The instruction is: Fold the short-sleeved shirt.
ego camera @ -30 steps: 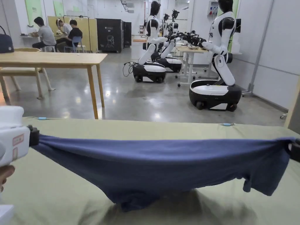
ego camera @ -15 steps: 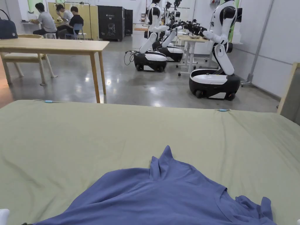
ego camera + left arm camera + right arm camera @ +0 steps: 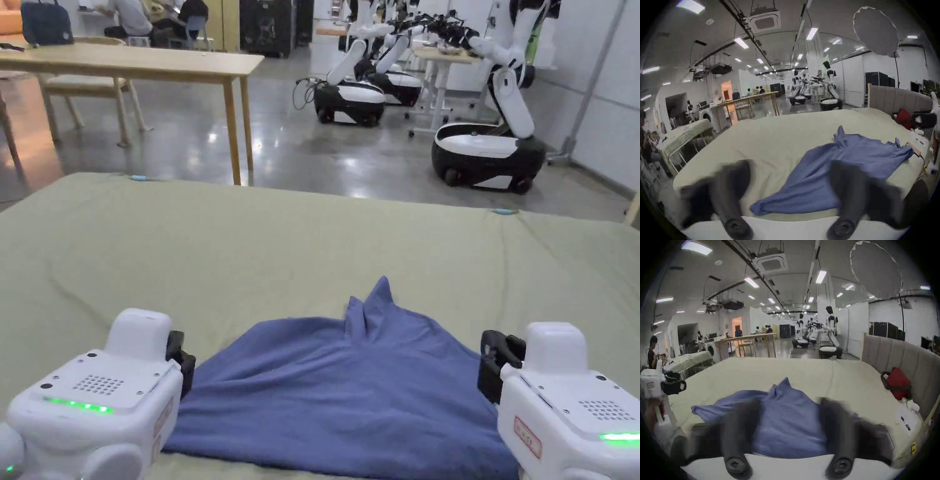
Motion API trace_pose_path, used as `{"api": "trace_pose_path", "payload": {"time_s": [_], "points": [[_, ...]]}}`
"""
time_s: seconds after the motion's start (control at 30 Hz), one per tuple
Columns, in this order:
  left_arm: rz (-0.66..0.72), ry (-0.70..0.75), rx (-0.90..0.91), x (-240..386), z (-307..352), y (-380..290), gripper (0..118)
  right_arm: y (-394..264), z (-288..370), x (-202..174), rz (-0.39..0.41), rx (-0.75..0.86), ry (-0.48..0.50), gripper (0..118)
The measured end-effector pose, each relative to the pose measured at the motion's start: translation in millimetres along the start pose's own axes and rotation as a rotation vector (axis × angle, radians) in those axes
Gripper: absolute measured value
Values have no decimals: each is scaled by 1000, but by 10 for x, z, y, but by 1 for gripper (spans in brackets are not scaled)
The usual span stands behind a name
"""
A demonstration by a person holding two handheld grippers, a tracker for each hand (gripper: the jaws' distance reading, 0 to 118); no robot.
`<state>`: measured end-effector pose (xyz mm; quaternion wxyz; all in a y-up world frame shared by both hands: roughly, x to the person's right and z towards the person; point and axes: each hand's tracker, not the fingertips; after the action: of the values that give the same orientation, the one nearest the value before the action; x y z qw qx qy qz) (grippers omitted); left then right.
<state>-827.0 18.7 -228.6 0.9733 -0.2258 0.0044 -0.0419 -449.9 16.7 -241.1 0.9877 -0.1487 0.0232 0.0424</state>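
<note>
Ceiling light panels (image 3: 752, 282) lit the hall evenly, and glare pooled on the polished floor (image 3: 325, 156). Both gripper views bent hard at their edges inside black fisheye corners. My own jaws were smeared out of focus up close, while the head view stayed sharp and bright.

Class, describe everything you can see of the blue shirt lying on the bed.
The blue shirt is soft, plain, matte cloth, lying spread but rumpled on the pale green bed cover. One part stands up in a small peak at its far edge. Its near edge lies close to the bed's near side. The left gripper and right gripper sit at either side with jaws apart, neither clamping it.
</note>
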Motion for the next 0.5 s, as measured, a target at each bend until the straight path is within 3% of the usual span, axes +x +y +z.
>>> {"api": "trace_pose_path", "payload": {"time_s": [0.1, 0.2, 0.43, 0.47, 0.5], "points": [[44, -12, 8, -278, -62, -215, 0, -13, -24, -39, -92, -27, 134, 1], [91, 49, -30, -575, 62, -355, 0, -62, -31, -128, -37, -25, 117, 1], [280, 62, -200, -1323, -36, -828, 0, -225, -183, -269, -45, -93, 162, 1], [305, 60, -230, -1379, -95, -894, 4, -251, -215, -298, -39, -103, 162, 1], [327, 49, -252, -1414, -177, -966, 18, -276, -250, -325, -35, -113, 164, 1]]}}
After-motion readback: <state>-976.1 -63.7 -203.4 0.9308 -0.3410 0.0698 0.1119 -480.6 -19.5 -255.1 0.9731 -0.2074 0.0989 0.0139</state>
